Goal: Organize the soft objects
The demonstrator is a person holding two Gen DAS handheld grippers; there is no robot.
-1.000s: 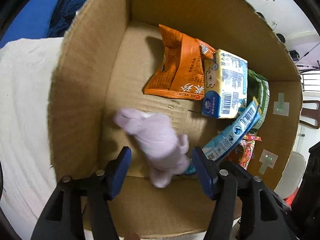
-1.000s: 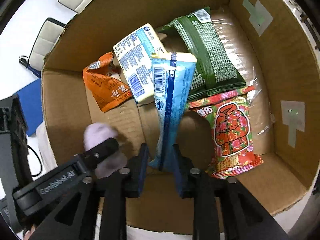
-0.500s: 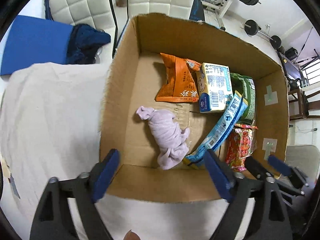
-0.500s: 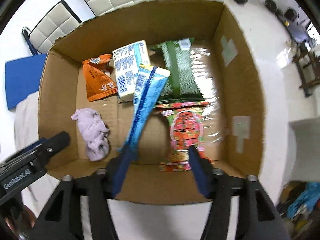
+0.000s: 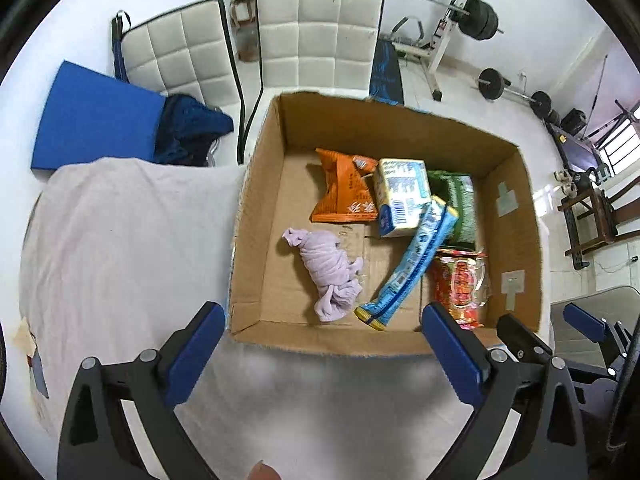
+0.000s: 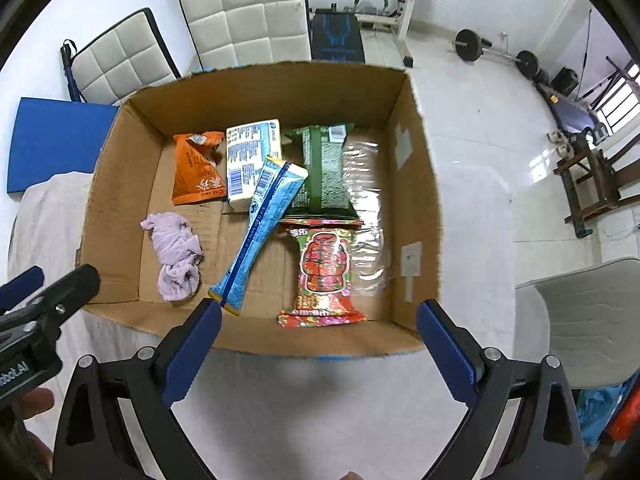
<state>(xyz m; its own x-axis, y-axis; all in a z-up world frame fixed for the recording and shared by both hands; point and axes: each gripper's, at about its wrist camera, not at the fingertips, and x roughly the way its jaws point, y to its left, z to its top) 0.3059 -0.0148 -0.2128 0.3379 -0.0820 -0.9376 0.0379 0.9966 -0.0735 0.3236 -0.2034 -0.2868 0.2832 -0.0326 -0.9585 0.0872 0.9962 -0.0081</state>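
An open cardboard box [image 5: 260,184] [image 6: 120,184] stands on a cloth-covered table. Inside lie a crumpled lilac cloth [image 5: 328,272] [image 6: 176,252], an orange snack bag [image 5: 344,192] [image 6: 196,168], a white and blue pack [image 5: 402,196] [image 6: 248,156], a long light-blue pack [image 5: 416,260] [image 6: 260,228], a green bag [image 5: 460,204] [image 6: 326,172] and a red bag [image 5: 460,284] [image 6: 324,276]. My left gripper [image 5: 324,352] is open and empty above the box's near wall. My right gripper [image 6: 320,344] is open and empty, also over the near wall.
The table is covered by a white cloth [image 5: 120,240]. Two white padded chairs [image 5: 320,28] [image 6: 248,12] stand behind the box. A blue pad [image 5: 92,116] with dark blue cloth lies at the left. Weights and a bench stand on the floor at the back right.
Both grippers have pulled back and up out of the box and opened wide. The right one let go of the light-blue pack; the lilac cloth now lies still on the box floor.
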